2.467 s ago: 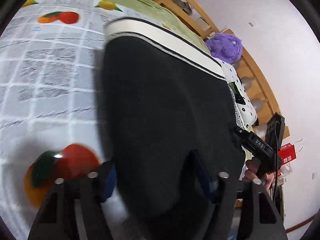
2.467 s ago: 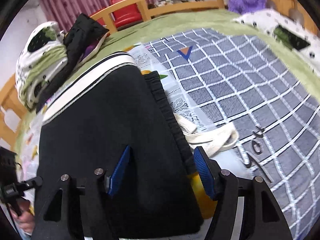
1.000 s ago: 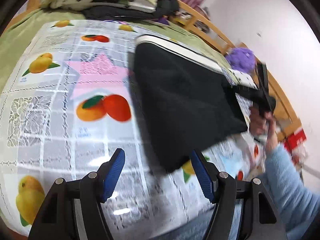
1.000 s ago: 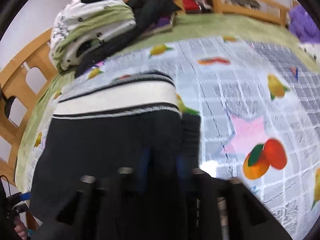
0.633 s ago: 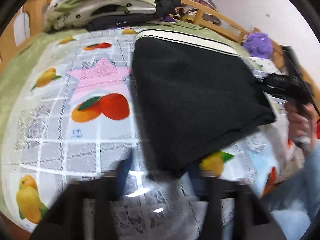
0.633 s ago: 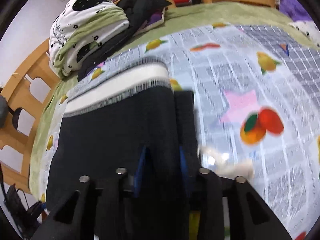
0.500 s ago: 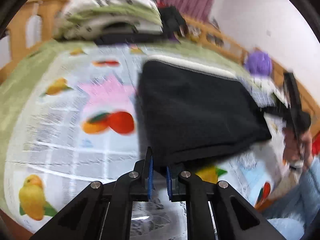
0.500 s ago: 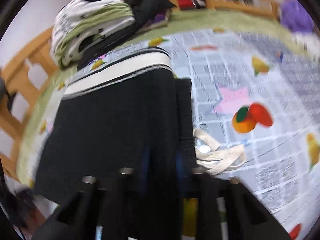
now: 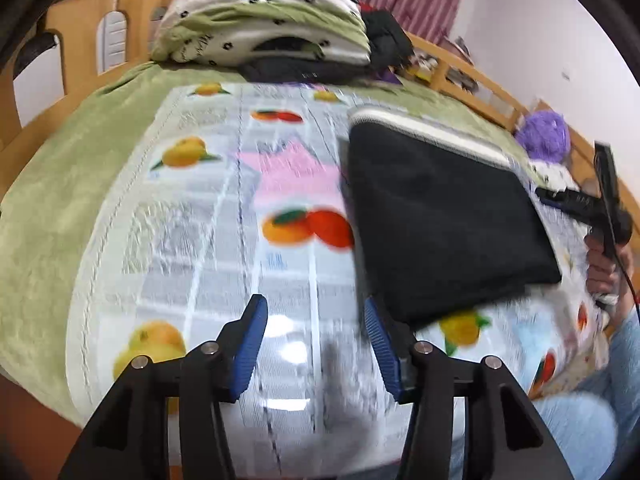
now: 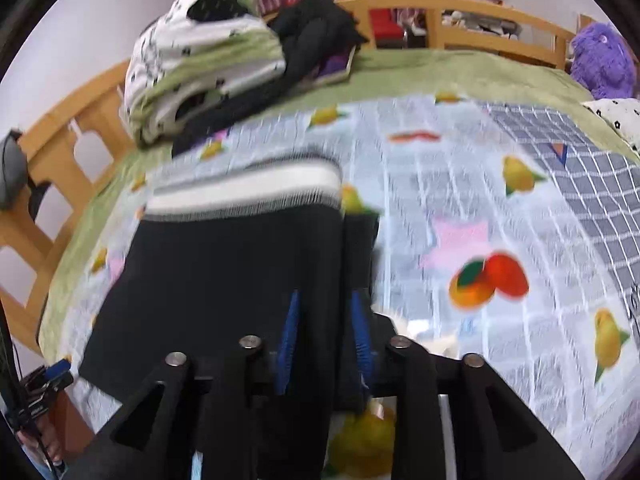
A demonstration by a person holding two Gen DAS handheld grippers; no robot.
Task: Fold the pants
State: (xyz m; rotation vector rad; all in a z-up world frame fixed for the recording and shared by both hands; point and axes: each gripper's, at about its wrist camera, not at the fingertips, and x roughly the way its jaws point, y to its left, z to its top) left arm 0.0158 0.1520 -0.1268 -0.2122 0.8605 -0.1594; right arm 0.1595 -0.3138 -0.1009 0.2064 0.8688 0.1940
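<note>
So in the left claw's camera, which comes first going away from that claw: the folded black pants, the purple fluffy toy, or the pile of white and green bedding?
1. The folded black pants, just ahead and right of the open left claw.
2. The pile of white and green bedding, far end of the bed, ahead.
3. The purple fluffy toy, far right by the rail; too close to the bedding to rank surely.

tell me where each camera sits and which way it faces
Left wrist: on the left gripper, open over the fruit-print cloth, facing the pants and bedding pile; the right hand shows.
Right wrist: on the right gripper, shut on the pants, facing the headboard.
Shared: pants, cloth, bedding pile, purple plush.
</note>
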